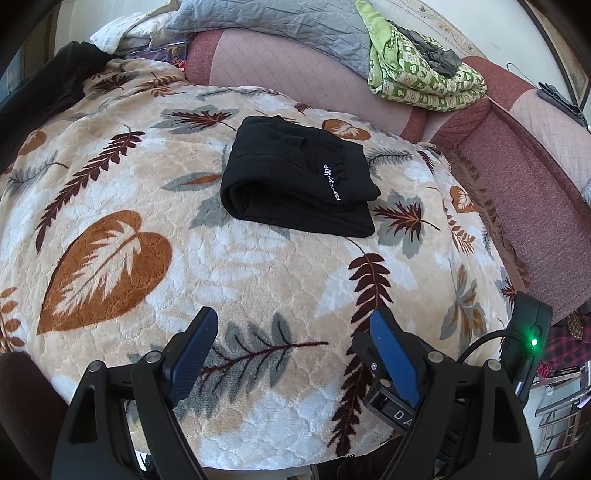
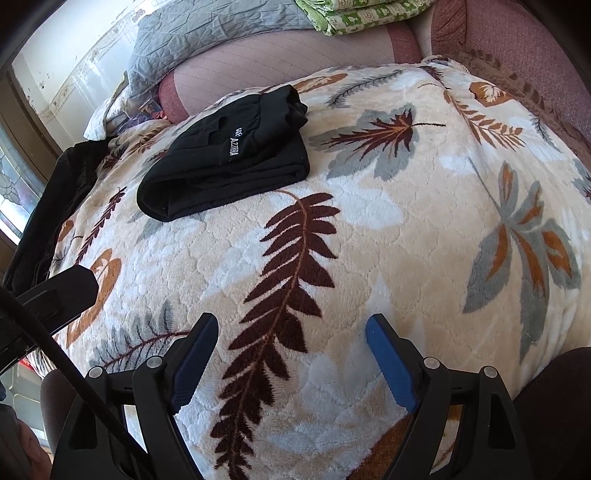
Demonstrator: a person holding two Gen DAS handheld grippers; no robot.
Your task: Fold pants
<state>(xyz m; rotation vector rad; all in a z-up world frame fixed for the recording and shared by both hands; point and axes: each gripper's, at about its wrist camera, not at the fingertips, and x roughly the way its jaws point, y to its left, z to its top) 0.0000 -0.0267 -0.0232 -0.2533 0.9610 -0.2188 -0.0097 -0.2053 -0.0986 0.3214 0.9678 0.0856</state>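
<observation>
The black pants (image 1: 295,177) lie folded into a compact rectangle on the leaf-patterned blanket (image 1: 184,258), white lettering showing on top. In the right wrist view the same folded pants (image 2: 229,155) sit at the upper left. My left gripper (image 1: 295,321) hovers over the blanket well short of the pants, its blue-padded jaws wide apart with nothing between them. My right gripper (image 2: 291,325) is likewise open and empty above the blanket, to the right of and nearer than the pants. The other gripper's black body (image 2: 55,295) shows at the left edge.
A pink-red quilted sofa back (image 1: 295,66) runs behind the blanket. On it lie a grey quilt (image 1: 277,22) and a green patterned folded cloth (image 1: 424,74). A dark garment (image 1: 55,81) drapes at the far left. A window (image 2: 14,192) is on the left.
</observation>
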